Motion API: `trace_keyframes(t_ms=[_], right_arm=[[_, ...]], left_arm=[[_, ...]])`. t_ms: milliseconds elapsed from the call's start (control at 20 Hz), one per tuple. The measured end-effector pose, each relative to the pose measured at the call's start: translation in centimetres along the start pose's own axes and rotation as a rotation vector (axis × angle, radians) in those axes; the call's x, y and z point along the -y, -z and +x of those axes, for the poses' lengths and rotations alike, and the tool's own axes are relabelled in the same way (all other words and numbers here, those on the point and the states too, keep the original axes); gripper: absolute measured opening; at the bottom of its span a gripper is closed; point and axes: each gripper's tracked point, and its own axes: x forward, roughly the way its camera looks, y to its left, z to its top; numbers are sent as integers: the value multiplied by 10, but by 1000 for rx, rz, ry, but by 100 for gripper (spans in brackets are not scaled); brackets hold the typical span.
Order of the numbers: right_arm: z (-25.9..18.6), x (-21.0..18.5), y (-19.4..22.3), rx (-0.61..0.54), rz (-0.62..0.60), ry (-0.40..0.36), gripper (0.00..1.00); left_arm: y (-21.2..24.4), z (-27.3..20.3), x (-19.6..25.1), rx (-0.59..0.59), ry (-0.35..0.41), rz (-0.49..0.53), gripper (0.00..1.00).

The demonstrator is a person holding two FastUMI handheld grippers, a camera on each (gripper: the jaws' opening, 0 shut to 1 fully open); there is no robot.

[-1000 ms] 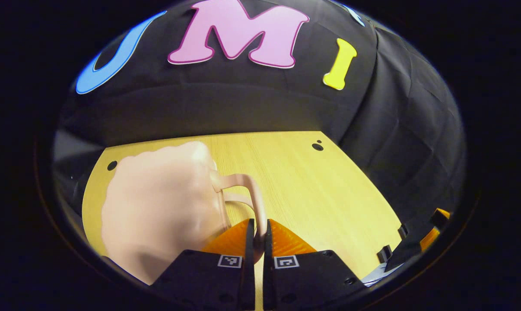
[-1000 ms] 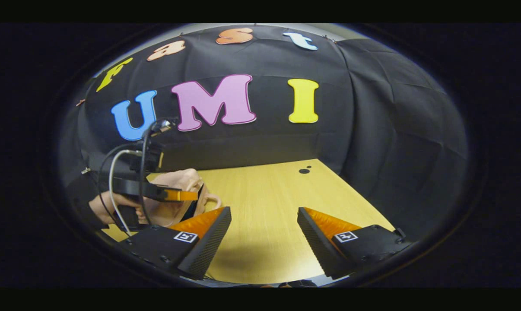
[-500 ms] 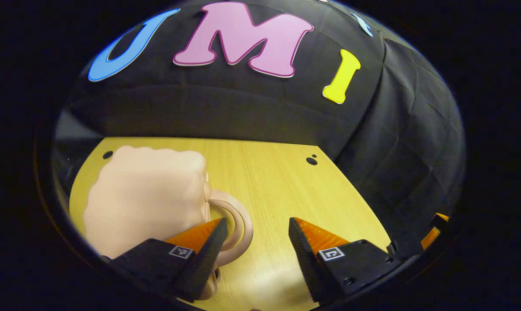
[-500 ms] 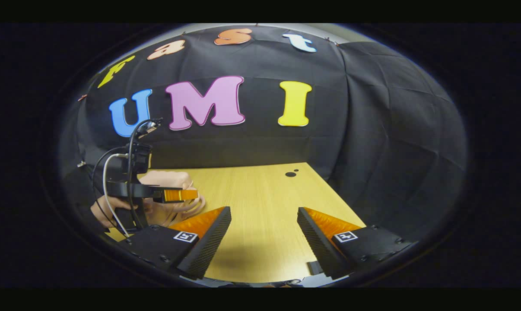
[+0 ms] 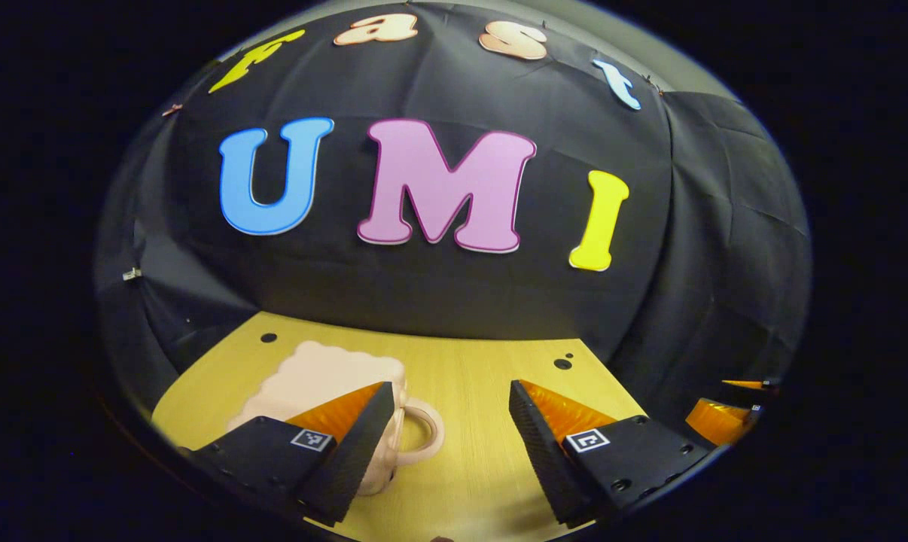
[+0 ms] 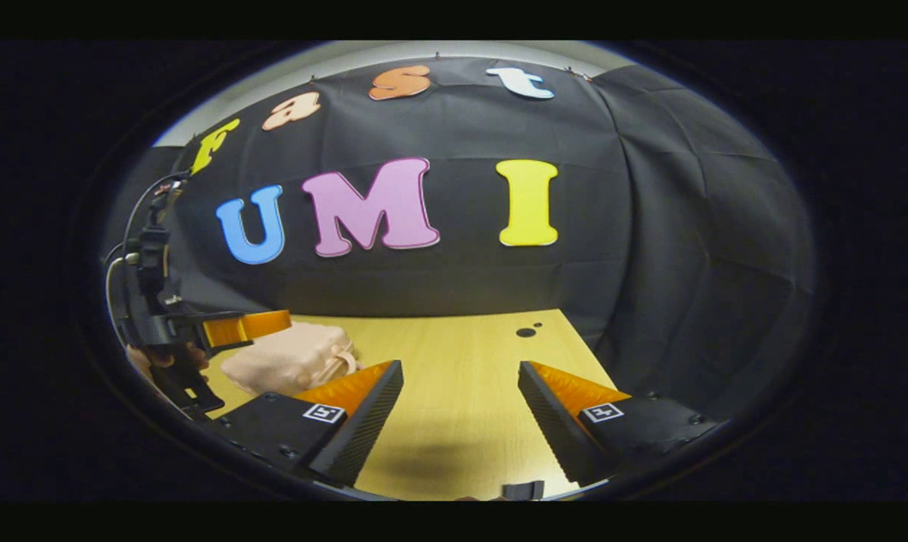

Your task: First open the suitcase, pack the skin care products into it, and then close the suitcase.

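A small pink suitcase with a scalloped edge lies flat and closed on the wooden table, its loop handle pointing right. My left gripper hangs open just above and behind it, with the left finger over the case's near corner and nothing between the fingers. In the right gripper view the same suitcase lies at the left, and the left gripper hovers above it, held by a hand. My right gripper stands open over bare table, to the right of the case.
The table runs back to the black cloth wall, with small dark holes near its far right corner. The right gripper's fingers show at the far right edge of the left gripper view.
My left gripper was shut on the suitcase handle a second ago; it opened, let go and rose away. The suitcase came down to lie flat. The right gripper stayed open.
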Motion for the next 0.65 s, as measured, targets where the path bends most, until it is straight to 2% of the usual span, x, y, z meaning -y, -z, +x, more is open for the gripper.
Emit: trace_keyframes(t_ms=[150, 350, 600, 650], right_arm=[[-5, -23, -32, 78, 11, -8, 98], [-15, -54, -60, 166, -14, -8, 98], [-20, -99, -60, 194, -40, -29, 100], [-21, -106, -60, 195, -52, -29, 98]], left_arm=[[-37, -41, -14, 78, -15, 29, 96], [-52, -72, -42, 99, -3, -7, 96], [-70, -86, -85, 174, -60, 36, 96], [-75, -90, -89, 196, -59, 31, 96]])
